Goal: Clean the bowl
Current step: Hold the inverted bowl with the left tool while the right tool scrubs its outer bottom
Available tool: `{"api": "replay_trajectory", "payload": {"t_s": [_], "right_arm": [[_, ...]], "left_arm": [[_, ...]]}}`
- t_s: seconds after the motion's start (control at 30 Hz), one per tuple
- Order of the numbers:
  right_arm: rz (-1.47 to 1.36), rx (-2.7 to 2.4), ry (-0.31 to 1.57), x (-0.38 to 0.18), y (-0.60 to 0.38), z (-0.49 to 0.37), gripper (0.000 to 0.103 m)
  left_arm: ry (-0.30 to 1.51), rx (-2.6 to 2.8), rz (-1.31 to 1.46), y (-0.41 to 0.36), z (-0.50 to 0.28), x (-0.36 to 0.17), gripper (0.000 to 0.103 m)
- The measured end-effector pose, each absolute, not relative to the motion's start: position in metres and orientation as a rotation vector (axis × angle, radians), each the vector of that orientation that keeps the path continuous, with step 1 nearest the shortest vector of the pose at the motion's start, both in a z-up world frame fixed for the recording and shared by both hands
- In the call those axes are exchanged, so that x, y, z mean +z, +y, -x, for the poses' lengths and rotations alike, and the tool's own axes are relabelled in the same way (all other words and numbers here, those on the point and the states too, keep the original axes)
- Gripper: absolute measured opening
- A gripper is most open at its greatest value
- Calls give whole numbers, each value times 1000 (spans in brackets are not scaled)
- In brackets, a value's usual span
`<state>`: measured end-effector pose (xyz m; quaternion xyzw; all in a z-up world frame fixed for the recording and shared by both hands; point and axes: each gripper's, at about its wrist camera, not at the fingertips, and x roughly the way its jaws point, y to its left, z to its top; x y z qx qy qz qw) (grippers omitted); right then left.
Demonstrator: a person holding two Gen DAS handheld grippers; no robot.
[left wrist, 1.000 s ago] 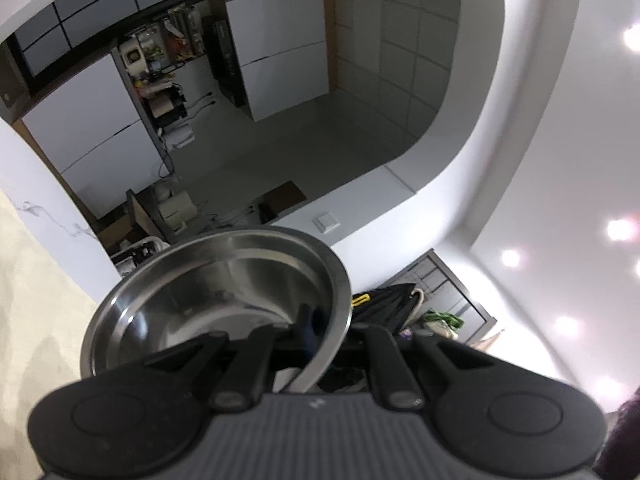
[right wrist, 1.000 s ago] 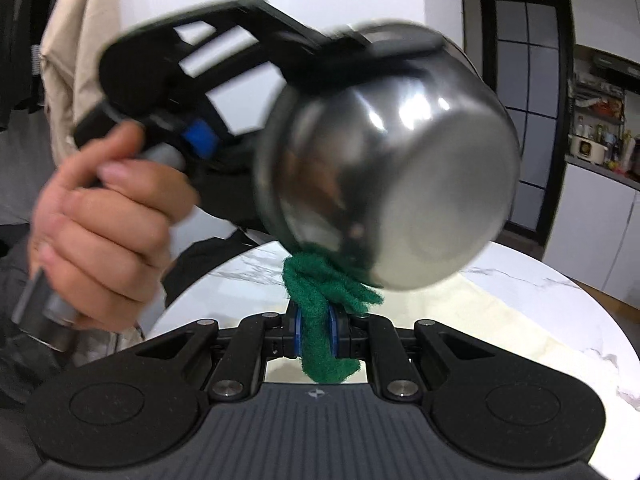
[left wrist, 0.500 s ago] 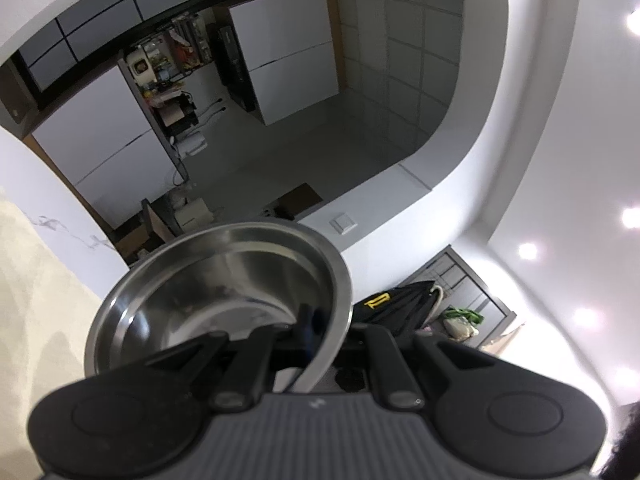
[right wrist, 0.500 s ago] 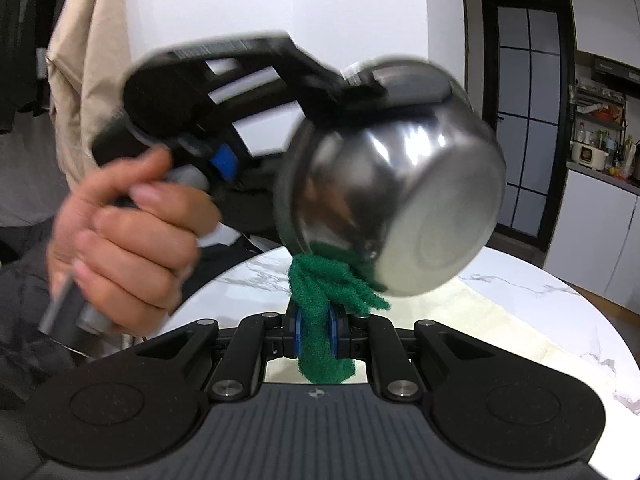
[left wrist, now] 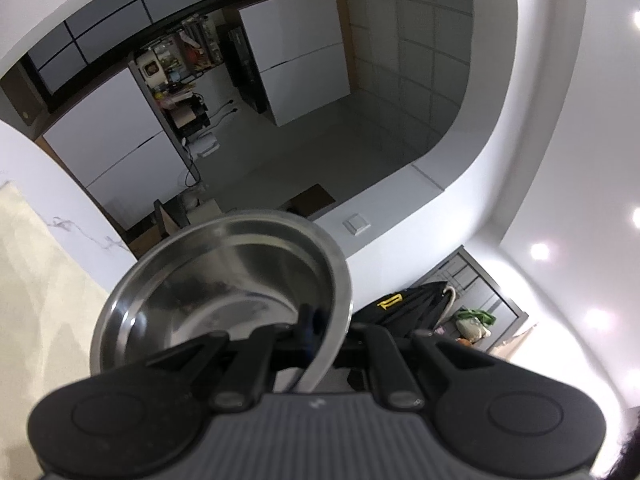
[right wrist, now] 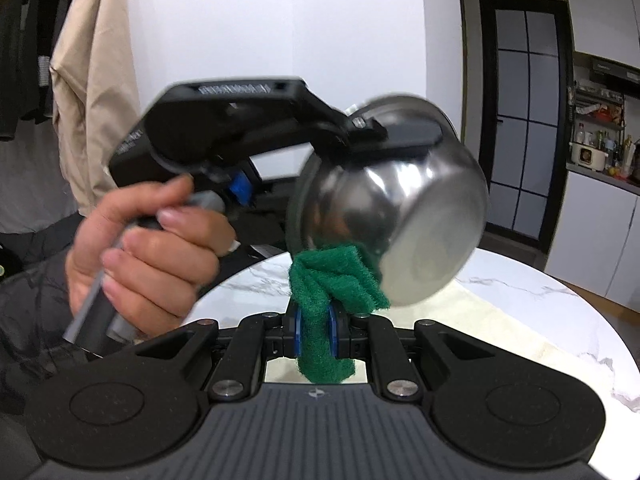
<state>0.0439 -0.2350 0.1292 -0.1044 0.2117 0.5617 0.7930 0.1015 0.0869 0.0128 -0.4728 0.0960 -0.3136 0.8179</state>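
A steel bowl (left wrist: pixel 224 296) is held up in the air, tilted, its inside facing the left wrist camera. My left gripper (left wrist: pixel 320 332) is shut on the bowl's rim. In the right wrist view the bowl (right wrist: pixel 400 216) shows its outside and flat base, held by the left gripper (right wrist: pixel 372 132) in a hand. My right gripper (right wrist: pixel 316 328) is shut on a green scouring pad (right wrist: pixel 332 280). The pad's top touches the bowl's outer wall near the base.
A round white marble table (right wrist: pixel 520 320) lies below the bowl; its edge and a beige mat (left wrist: pixel 36 300) show in the left wrist view. Coats hang at the left (right wrist: pixel 92 80). Kitchen cabinets (right wrist: pixel 592 232) stand at the right.
The bowl and left gripper have moved right and turned, showing more of the base to the right wrist camera. The pad stays against the bowl's underside.
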Motion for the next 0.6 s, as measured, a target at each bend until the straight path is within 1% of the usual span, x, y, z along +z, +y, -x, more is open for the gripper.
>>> {"api": "replay_trajectory", "payload": {"t_s": [0.27,0.6], "right_arm": [[293,1096,454,116,-236,-54,14],[288,1076,427,119,-240,-52,14]], "left_arm": [[201,-675,994,86,-99,14,7],[213,-630,977,89,-102,12,6]]}}
